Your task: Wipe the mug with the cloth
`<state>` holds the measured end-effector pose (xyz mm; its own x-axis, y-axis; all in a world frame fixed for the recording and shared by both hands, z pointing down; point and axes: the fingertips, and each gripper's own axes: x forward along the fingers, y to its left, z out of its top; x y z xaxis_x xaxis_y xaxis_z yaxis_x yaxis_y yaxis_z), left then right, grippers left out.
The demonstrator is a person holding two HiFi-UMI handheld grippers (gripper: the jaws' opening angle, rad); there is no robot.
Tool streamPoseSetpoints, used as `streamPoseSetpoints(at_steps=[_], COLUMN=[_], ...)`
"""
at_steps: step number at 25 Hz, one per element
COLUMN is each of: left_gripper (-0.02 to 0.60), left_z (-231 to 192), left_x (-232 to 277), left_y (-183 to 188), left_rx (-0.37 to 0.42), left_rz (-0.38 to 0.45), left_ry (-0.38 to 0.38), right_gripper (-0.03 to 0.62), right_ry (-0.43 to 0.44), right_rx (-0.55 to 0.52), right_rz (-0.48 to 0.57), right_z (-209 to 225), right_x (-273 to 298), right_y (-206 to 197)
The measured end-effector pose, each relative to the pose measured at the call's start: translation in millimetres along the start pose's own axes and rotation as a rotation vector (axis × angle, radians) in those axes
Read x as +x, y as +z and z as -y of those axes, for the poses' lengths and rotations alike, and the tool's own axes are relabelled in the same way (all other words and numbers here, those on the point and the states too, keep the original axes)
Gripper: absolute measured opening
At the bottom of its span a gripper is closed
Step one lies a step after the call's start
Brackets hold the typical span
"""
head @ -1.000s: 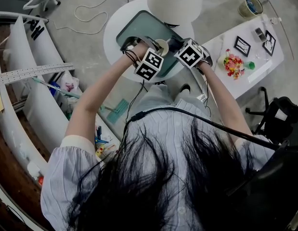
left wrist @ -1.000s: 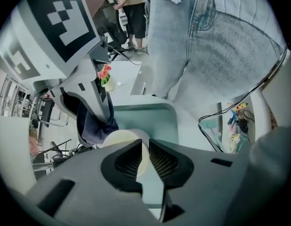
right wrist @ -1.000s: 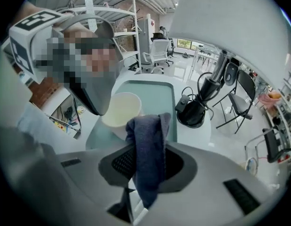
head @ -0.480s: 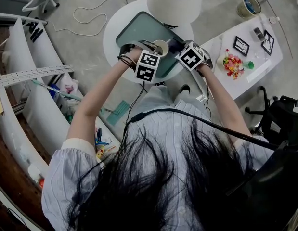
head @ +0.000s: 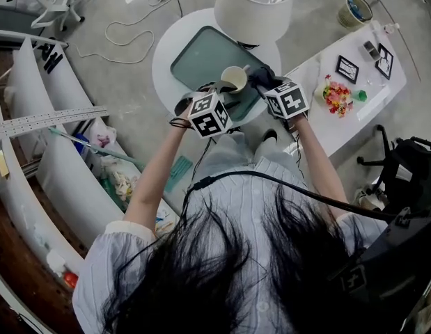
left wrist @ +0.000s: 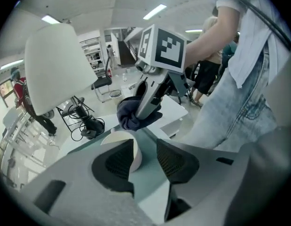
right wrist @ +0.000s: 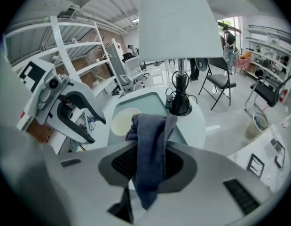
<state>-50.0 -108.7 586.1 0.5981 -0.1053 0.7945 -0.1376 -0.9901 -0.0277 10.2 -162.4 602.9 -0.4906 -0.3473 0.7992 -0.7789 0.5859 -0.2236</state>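
A cream mug point(head: 233, 79) stands upright on the teal tray point(head: 201, 56) on the round white table. My left gripper point(head: 221, 91) sits just short of the mug, its jaws opening with nothing between the pads. In the left gripper view the mug point(left wrist: 128, 150) shows just beyond the left jaw of that gripper point(left wrist: 145, 160). My right gripper point(head: 262, 81) is shut on a dark blue cloth point(head: 260, 75), right of the mug. The cloth point(right wrist: 152, 154) hangs bunched between that gripper's point(right wrist: 150, 166) pads, and the mug point(right wrist: 122, 121) lies beyond it to the left.
A lamp with a large white shade point(head: 255, 5) stands on the far side of the round table, its black base point(right wrist: 180, 105) beside the tray. A white side table point(head: 354, 96) at right carries small frames and colourful flowers point(head: 338, 92). White shelving point(head: 34, 124) runs along the left.
The left gripper has let go of the mug, opened, and drawn back toward the person. The mug now stands alone on the tray. The right gripper with the cloth has shifted back slightly.
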Motion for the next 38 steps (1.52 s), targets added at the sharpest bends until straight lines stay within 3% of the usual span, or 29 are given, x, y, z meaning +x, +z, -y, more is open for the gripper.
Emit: streamPoseSetpoints(at_steps=[9,15,27,38], left_gripper=[0.149,0.103,0.046,0.040], left_z=[7,10,41,105], left_x=[-19,-43,-43,-61], left_y=[2,15,32,38], left_rx=[-0.313,-0.547,-0.599,-0.783], left_rz=[0.185,0.319,0.283,0.315], left_ry=[0.113,0.186,0.337,0.485], right_gripper=[0.094,0.094,0.094,0.094], right_ry=[-0.019,0.003,0.048,0.081], right_rx=[0.168,0.192,0.143,0.109], right_rz=[0.089,0.123,0.185,0.229], right_z=[-15,-33,-49,-71], right_x=[-23,-41,-83,-133], right_y=[-9,-17,-44,-107])
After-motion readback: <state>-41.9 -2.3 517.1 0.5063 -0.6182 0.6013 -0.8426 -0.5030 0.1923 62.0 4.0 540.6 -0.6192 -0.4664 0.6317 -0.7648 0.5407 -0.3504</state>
